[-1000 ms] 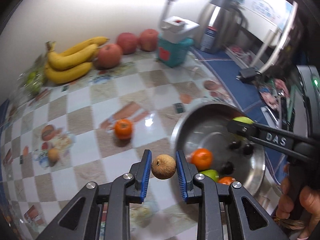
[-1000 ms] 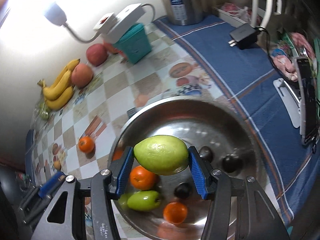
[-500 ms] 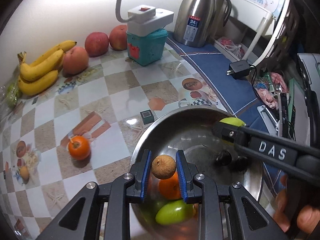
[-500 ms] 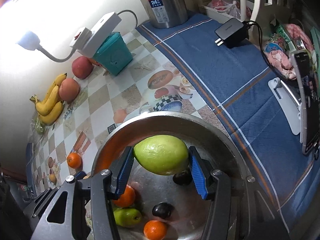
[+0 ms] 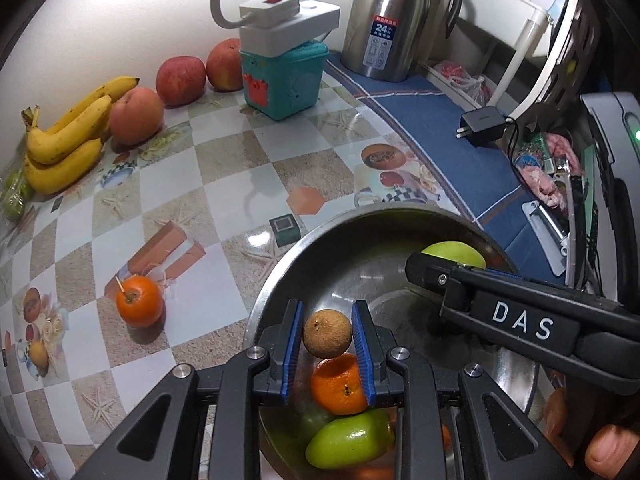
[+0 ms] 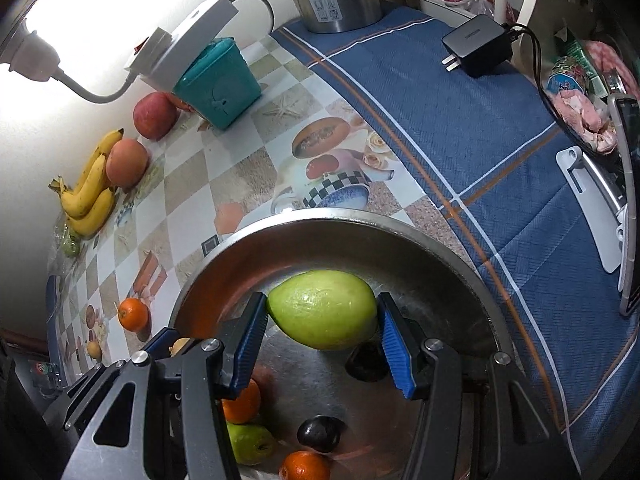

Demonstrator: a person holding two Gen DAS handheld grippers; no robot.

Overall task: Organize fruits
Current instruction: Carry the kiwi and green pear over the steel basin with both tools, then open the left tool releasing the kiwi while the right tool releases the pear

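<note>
Two grippers over one steel bowl [image 5: 280, 276] at lower centre of both views. Left gripper [image 5: 327, 340], jaws narrow and clamped on one small brown round fruit [image 5: 327, 339], held above the bowl's near side. Right gripper [image 6: 323, 338], jaws moderately wide and clamped on one large green fruit [image 6: 323, 309], held above the bowl's middle. Inside the bowl, counted from the right wrist view: two oranges [image 6: 242, 404], one small green fruit [image 6: 250, 442], two dark fruits [image 6: 320, 434]. Outside it, on the bench [image 5: 168, 184]: one loose orange [image 5: 139, 306] at lower left, three bananas [image 5: 66, 140] at upper left, three red apples [image 5: 181, 80] along the wall in the left wrist view, only two of them showing in the right wrist view. Also one teal box [image 5: 284, 80] under a white power strip [image 5: 288, 20], one steel flask [image 5: 386, 20], one black charger [image 5: 482, 125] on the blue cloth [image 6: 460, 120]. Against a second ago: brown fruit was over bare bench left of the bowl, now over the bowl; green fruit lower and nearer the bowl's floor; both grips unchanged.
</note>
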